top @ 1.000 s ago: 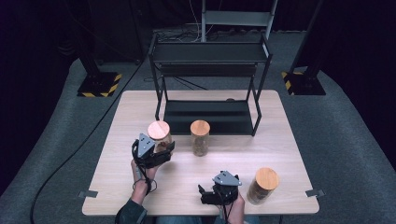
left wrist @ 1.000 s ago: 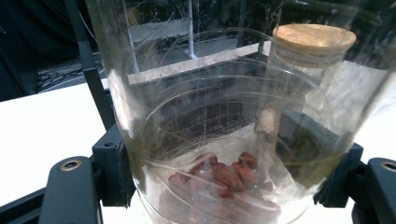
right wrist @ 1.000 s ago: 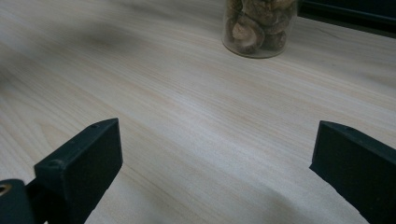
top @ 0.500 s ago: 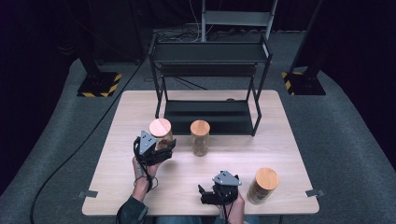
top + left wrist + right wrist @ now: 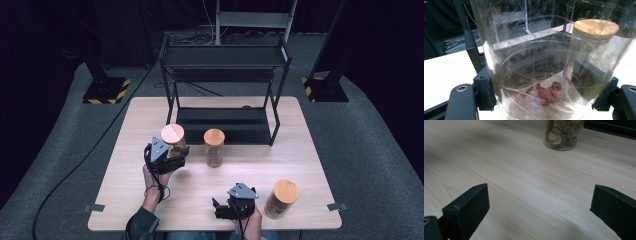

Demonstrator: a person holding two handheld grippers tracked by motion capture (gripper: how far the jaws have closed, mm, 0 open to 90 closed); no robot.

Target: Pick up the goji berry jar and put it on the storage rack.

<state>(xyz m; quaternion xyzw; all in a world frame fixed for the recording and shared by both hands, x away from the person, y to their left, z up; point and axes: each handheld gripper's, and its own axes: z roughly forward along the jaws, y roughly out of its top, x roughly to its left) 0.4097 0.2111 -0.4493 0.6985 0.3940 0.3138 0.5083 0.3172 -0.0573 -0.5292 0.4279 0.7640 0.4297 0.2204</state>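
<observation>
Left gripper (image 5: 172, 159): jaws clamped on the lower wall of a clear glass jar (image 5: 175, 142), low enough to keep it upright; it appears lifted just off the worktop (image 5: 310, 165), in front of the black metal shelf rack (image 5: 225, 90), likely its destination.
Jar contents: a few wrinkled red dried fruits (image 5: 546, 93) at the bottom.
Lid: round, flat, pale wood or cork.
Right gripper (image 5: 231, 207): jaws wide apart, holding nothing, idle near the worktop's front edge.
Other jars: a middle jar (image 5: 214, 147) of brown curled pieces; a third jar (image 5: 281, 199) just right of the idle gripper.
Worktop: light, smooth wood grain.
</observation>
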